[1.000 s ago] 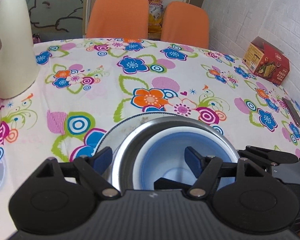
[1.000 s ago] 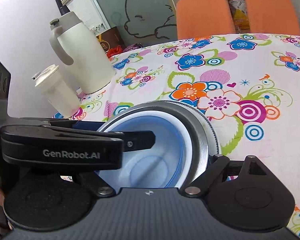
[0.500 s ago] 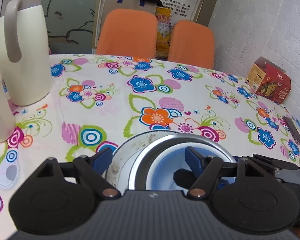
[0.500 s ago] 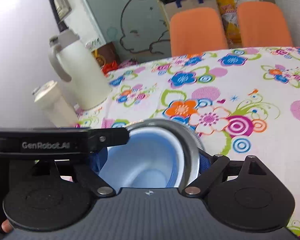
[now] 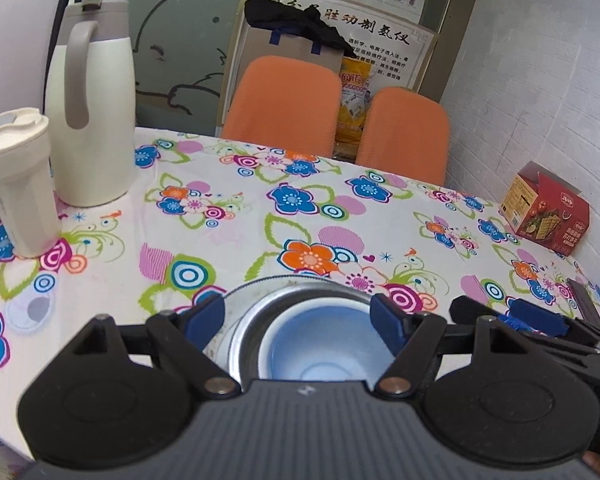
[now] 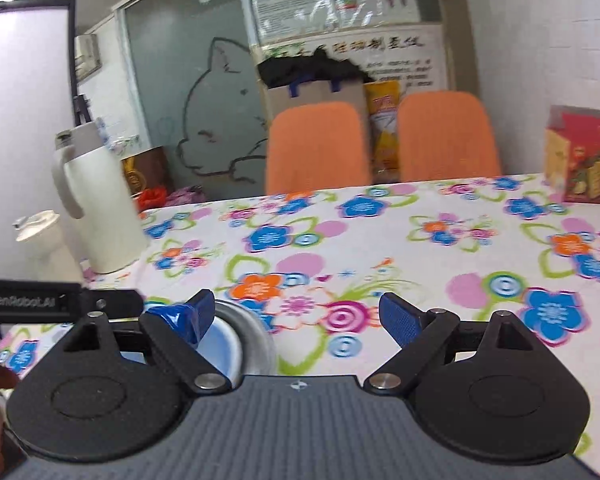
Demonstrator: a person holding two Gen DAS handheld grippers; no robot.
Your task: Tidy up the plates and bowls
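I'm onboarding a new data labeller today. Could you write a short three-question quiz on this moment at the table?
1. True or false: the blue bowl sits inside the metal bowl.
2. What lies under the metal bowl: A) a plate, B) a red box, C) a tumbler?
3. Fill in: both the left gripper and the right gripper stand ____.

Key: 1 true; 2 A; 3 open.
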